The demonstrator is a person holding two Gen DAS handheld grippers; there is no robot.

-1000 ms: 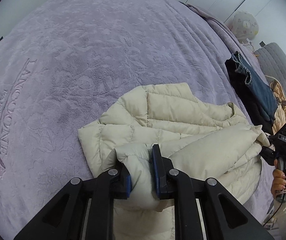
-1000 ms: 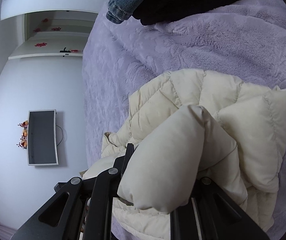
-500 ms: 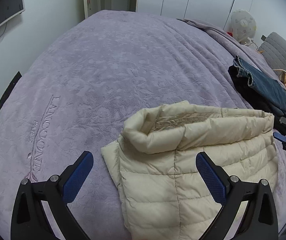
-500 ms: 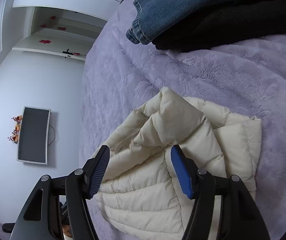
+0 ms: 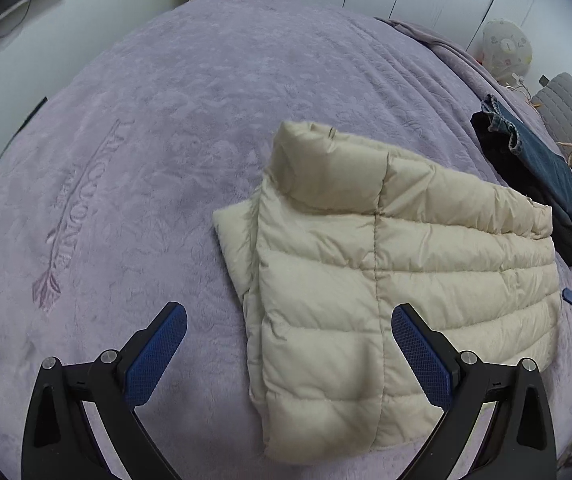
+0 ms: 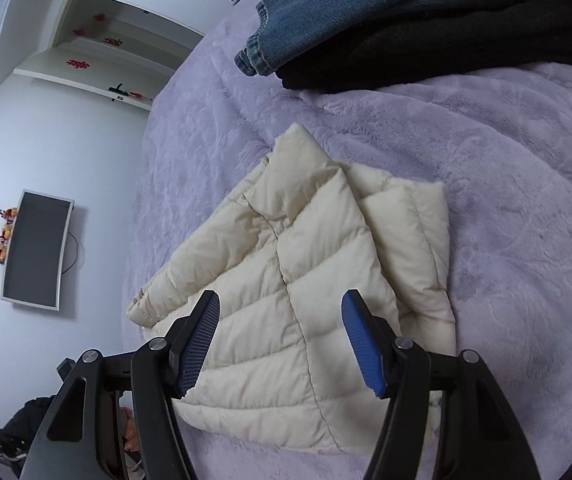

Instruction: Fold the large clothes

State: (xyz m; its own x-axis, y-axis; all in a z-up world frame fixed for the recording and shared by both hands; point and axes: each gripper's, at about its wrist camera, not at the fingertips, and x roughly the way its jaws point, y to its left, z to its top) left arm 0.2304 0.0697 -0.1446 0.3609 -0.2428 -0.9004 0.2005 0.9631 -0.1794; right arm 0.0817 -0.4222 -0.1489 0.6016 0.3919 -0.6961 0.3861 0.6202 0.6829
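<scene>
We hold both grippers spread wide and empty above the bed [image 5: 166, 92]. The left gripper [image 5: 288, 340] has its jaws far apart, gripping nothing; the right gripper [image 6: 282, 340] is likewise parted and free of cloth. The jacket [image 5: 398, 280] lies folded on the purple cover as a thick cream bundle, collar at the far end, one sleeve or side panel showing along the edge.

What we judge could go wrong: the jacket is puffy down, so the fold may spring open once nothing presses on it, and the collar end already stands up rather than lying flat. If we pinch only the top layer for the next fold, the lower layers could slide out and the bundle would skew. The slick shell may also slip from the blue pads [image 5: 154, 354] under a shallow bite. A careless sweep toward the far side could drag into the jeans [image 6: 366, 12] and the black garment [image 6: 466, 52] stacked near the jacket.

In the left view the jacket lies ahead, shifted toward the right finger, which overlaps its near edge. In the right view it lies directly between and beyond the fingers, apparently just below them; whether they touch it we cannot tell.
</scene>
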